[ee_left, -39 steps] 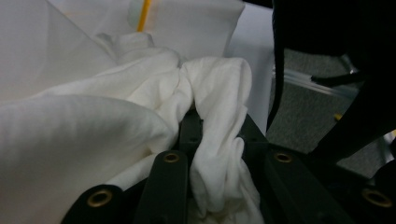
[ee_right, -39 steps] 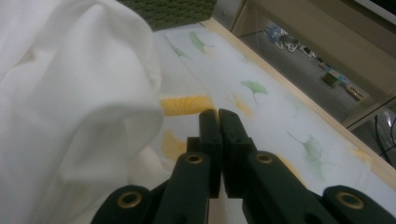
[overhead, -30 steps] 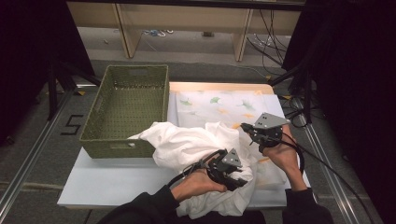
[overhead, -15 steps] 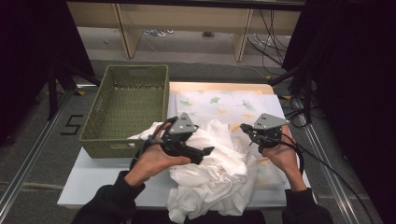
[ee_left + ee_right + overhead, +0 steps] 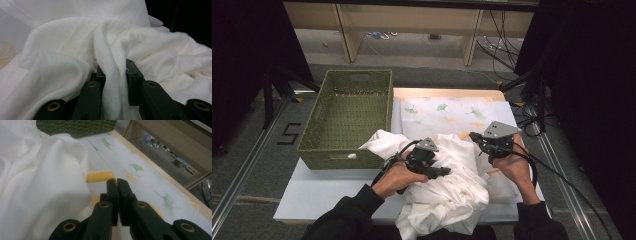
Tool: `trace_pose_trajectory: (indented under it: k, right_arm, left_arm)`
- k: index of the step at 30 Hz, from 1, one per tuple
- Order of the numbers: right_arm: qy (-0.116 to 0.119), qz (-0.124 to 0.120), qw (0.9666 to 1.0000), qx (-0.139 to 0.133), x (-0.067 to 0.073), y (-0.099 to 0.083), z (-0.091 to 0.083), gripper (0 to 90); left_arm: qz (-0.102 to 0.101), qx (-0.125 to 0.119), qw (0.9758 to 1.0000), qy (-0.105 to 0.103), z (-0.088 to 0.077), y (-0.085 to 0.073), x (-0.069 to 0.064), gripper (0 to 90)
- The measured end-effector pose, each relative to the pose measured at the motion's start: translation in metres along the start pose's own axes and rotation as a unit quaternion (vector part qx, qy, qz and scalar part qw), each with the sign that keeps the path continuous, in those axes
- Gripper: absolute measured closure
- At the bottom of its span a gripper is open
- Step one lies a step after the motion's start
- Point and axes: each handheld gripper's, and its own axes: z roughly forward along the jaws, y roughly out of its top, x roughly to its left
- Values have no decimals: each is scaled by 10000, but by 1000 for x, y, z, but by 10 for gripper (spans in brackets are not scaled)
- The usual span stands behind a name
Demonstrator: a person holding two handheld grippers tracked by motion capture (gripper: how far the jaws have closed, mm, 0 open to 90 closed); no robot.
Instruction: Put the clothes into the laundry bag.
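Gathering a crumpled white cotton cloth beside the green woven basket, the left gripper has just been closing and pinches a fold; the right gripper rests clenched, empty. Next likely calls for lifting the cloth basketward.

Bench: bare white strip along the near-left corner, in front of the basket; open to approach from the left.
Basket: fills the left half from mid-bench to the far edge; its raised walls block level passage there, its top is open.
Cloth: heaped mound across the near centre, one edge touching the basket's near-right corner, another spilling over the near bench edge.
Leaf-print mat: flat, uncovered stretch at the far right, between basket and right bench edge; passable.
Left hand-held gripper, right hand-held gripper: both at the mound.
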Motion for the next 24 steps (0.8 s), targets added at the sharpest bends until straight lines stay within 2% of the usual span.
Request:
trace_pose_trajectory:
  k: [1, 4, 6, 8, 10, 11, 12, 13, 15, 17, 18, 19, 21, 23, 24]
  right_arm:
    - [-9, 69, 10000, 12, 0, 1, -1, 897]
    - [-12, 49, 10000, -59, 1, 4, -5, 898]
    - [12, 33, 9999, -121, 2, 8, -8, 898]
    - [6, -62, 9999, -160, 3, 11, -12, 898]
    - [3, -21, 9998, -178, 4, 13, -15, 898]
    - [-14, -27, 9998, -185, 4, 14, -16, 898]
    - [3, -40, 9998, -172, 5, 15, -16, 898]
    - [14, -81, 9999, -151, 7, 15, -17, 898]
    - [12, -115, 9999, -88, 9, 15, -15, 898]
    - [2, -146, 9999, -46, 10, 14, -12, 898]
    - [68, -154, 9999, -36, 11, 13, -10, 898]
    - [67, -136, 9999, -7, 11, 12, -9, 898]
    - [75, -125, 9999, -19, 10, 11, -8, 898]
    - [48, -60, 10000, -24, 9, 11, -8, 898]
    - [48, -76, 10000, -34, 9, 10, -9, 898]
  left_arm:
    - [79, 2, 10000, -32, 5, 3, -5, 769]
    - [127, 3, 9999, 14, 19, 9, -12, 779]
    - [245, 59, 9996, 134, 30, 14, -15, 787]
    - [280, 87, 9992, 283, 37, 19, -13, 795]
    - [124, 19, 9992, 386, 44, 25, -8, 800]
    - [105, -15, 9988, 482, 48, 27, -3, 801]
    - [99, 10, 9971, 759, 53, 28, 1, 804]
    - [254, 48, 9948, 981, 57, 29, 4, 805]
    - [334, 86, 9913, 1268, 61, 30, 10, 802]
    - [172, 74, 9925, 1207, 60, 32, 19, 792]
    - [84, 40, 9926, 1213, 59, 32, 21, 775]
    - [-110, -142, 9922, 1235, 58, 31, 22, 746]
    - [-170, -244, 9928, 1157, 51, 31, 22, 647]
    - [-206, -295, 9947, 968, 33, 33, 20, 525]
    - [-184, -372, 9941, 999, 25, 34, 19, 453]
